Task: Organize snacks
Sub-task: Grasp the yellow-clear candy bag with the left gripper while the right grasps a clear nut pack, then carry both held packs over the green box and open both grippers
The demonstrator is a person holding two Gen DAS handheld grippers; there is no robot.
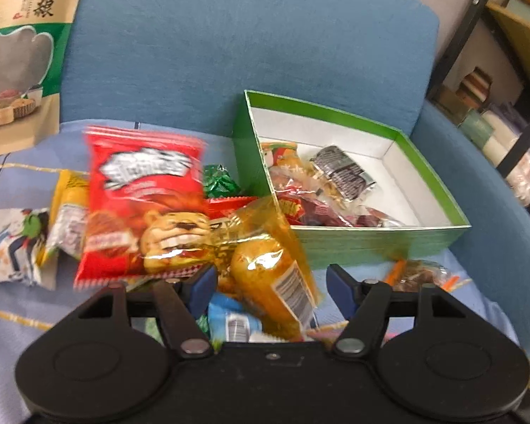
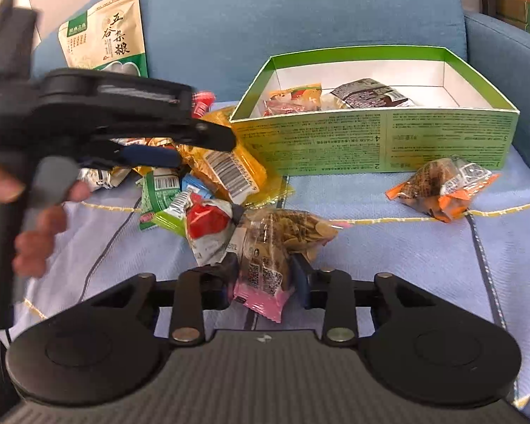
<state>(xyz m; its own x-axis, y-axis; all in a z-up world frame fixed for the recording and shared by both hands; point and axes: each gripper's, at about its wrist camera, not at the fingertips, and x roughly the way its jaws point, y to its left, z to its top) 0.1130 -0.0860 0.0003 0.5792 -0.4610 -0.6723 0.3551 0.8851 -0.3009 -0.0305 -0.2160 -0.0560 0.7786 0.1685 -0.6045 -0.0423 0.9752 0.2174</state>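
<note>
1. The pink-ended snack packet (image 2: 265,265) sits between the right gripper (image 2: 265,279) jaws, clamped on it.
2. The yellow packet (image 1: 272,272) lies between the left gripper (image 1: 270,282) jaws, which stand apart.
3. Ahead of both jaws, the green box (image 2: 378,137) holds some snacks.
4. Everything rests on a blue sofa (image 1: 229,35).

Snack pile (image 2: 201,190) crowds my 10–11 o'clock, with my left gripper (image 2: 180,148) hanging over it. Green box (image 2: 371,137) walls off 12–1 o'clock; its right half (image 2: 424,77) lies bare. Orange packet (image 2: 441,187) sits at 2 o'clock. Open blanket (image 2: 388,258) between it and the pile.
</note>
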